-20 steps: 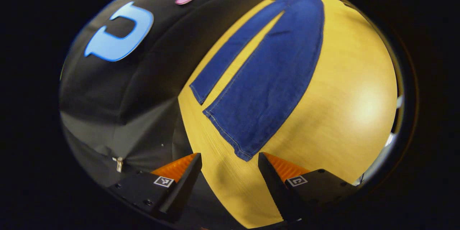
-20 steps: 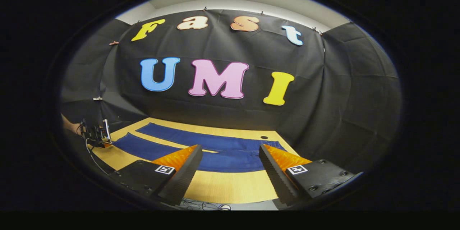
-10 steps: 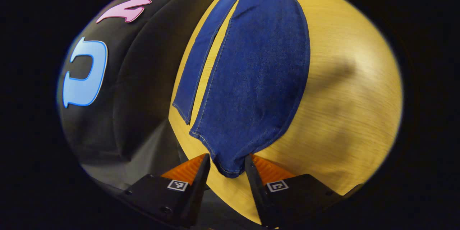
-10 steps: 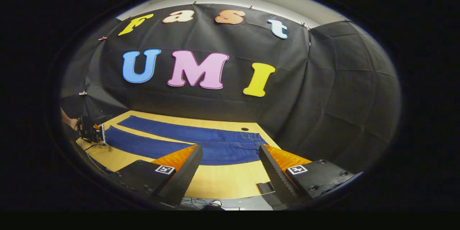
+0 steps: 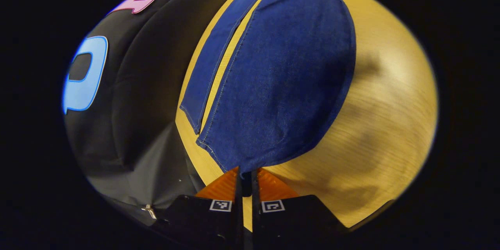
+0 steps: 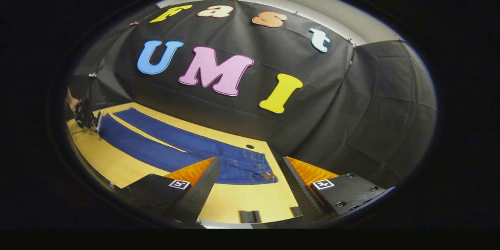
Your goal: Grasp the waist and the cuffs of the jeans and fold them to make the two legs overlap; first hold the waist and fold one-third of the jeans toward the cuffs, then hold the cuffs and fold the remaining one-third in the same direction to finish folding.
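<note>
You had the left gripper (image 5: 246, 175) clamped on the blue denim jeans' (image 5: 273, 78) cuff; right gripper (image 6: 250, 172) gaped above the waist, no fold made.

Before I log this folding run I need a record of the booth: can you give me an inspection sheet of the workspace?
Surface: wooden table, bare around the garment.
Job's things: jeans lie flat and unfolded, legs side by side with a gap between them; waist at one end, cuffs at the other.
Clutter: a small dark hole in the tabletop beyond the waist; two small dark blocks at the near table edge.
Grippers: left claw shut on the near leg's cuff; right claw open, short of the waist.
Cables: a thin one trailing from the left claw.
Surroundings: black cloth wall, pale wall above it.
</note>
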Motion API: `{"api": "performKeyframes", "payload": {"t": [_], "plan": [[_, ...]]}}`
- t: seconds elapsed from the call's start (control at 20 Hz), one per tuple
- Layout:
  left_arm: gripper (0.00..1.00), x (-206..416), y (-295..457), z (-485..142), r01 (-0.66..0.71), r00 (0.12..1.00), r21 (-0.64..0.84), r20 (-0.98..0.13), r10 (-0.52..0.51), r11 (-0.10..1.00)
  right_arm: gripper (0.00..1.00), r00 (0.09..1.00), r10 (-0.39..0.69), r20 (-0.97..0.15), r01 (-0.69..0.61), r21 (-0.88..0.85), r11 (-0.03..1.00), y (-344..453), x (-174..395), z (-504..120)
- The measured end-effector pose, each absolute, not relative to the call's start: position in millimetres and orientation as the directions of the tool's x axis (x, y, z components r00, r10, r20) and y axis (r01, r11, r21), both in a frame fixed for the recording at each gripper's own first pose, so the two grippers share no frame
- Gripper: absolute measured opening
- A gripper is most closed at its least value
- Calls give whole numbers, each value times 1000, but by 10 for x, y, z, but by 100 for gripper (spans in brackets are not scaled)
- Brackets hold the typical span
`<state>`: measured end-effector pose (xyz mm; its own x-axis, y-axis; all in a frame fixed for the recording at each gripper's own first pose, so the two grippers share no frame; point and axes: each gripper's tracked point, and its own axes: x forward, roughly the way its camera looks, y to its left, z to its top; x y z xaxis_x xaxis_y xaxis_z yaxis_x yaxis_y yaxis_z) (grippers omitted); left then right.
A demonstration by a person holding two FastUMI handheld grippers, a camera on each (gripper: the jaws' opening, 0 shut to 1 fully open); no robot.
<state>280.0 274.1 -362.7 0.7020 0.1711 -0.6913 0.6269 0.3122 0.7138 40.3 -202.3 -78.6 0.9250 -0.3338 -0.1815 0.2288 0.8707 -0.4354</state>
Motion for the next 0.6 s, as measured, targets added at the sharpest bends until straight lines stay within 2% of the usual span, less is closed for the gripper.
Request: {"api": "performKeyframes", "payload": {"t": [0.15, 0.3, 0.45, 0.6], "plan": [[6, 2811, 2741, -3646, 621, 689, 702, -701, 184, 348, 97, 938, -294, -183, 164, -513, 842, -2357, 692, -868], [6, 2794, 2711, -3651, 622, 665, 675, -723, 188, 398, 97, 940, -264, -218, 80, -610, 789, -2776, 978, -1070], [6, 2781, 2692, -3632, 618, 654, 667, -730, 197, 416, 97, 913, -235, -334, -78, -707, 702, -3118, 1167, -1561], [6, 2760, 2688, -3637, 623, 644, 660, -737, 203, 420, 97, 866, -216, -452, -210, -719, 663, -3417, 1195, -2077]]}}
